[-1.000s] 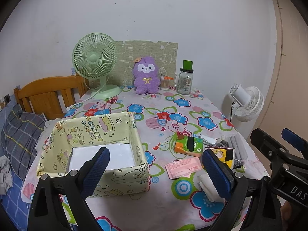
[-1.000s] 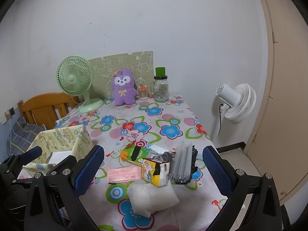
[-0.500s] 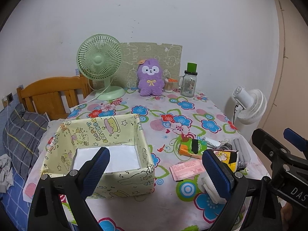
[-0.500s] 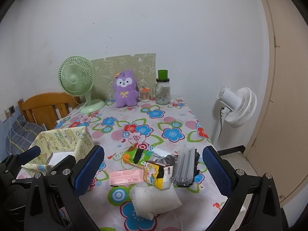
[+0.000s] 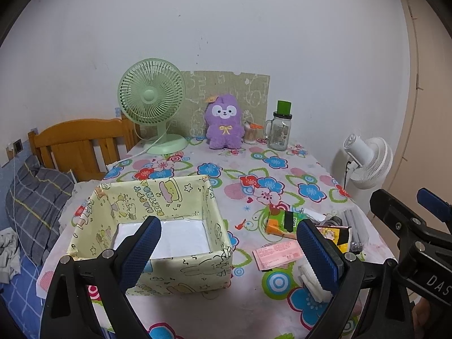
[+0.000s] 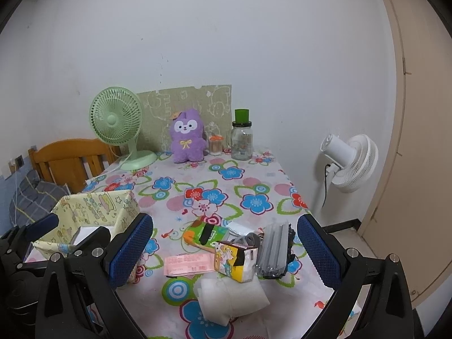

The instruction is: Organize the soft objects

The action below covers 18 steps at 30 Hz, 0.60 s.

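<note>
While both claws hang above the near edge of the surface [image 6: 254,180], each stands wide apart and holds nothing. The left claw [image 5: 230,250] is over the near wall of the yellow box [image 5: 158,203], whose white bottom shows. The right claw [image 6: 226,250] is above a heap on the flowered cloth: white cloth [image 6: 231,299] nearest, a pink slip [image 6: 189,261], a cartoon pack [image 6: 236,260], a grey bundle [image 6: 274,251], an orange-green pack [image 6: 206,234]. At the far wall sit a purple plush [image 6: 186,138], a green fan [image 6: 115,124] and a jar [image 6: 241,141].
</note>
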### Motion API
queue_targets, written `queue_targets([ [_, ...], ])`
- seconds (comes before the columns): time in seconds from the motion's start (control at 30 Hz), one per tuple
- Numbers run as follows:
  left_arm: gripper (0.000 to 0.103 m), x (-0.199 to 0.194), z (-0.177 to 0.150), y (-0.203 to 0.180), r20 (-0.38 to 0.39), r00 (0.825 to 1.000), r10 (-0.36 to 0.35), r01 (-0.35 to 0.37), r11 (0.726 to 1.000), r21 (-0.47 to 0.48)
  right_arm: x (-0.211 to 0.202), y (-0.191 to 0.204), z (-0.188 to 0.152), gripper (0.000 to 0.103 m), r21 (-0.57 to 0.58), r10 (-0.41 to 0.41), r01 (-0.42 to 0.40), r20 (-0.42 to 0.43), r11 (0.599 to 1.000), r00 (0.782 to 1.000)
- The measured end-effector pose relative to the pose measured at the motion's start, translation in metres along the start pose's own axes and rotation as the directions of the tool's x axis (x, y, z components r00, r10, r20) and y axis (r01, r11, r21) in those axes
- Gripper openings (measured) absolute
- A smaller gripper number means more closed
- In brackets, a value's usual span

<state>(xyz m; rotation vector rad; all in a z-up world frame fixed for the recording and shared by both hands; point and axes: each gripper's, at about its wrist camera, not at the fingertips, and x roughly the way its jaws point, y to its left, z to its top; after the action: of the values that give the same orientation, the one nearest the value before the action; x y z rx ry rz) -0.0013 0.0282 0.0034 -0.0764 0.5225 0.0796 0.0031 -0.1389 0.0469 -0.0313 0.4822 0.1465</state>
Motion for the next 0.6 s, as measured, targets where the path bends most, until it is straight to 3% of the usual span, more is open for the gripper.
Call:
queue_targets([
  [0.6, 0.098, -0.0091, -0.0001, 0.0007, 0.030, 1.000, 0.002, -0.002, 1.000, 0.005, -0.0087, -0.0006, 0.0005, 0.103, 0.001, 0.013, -0.013, 0.017, 1.000, 1.000],
])
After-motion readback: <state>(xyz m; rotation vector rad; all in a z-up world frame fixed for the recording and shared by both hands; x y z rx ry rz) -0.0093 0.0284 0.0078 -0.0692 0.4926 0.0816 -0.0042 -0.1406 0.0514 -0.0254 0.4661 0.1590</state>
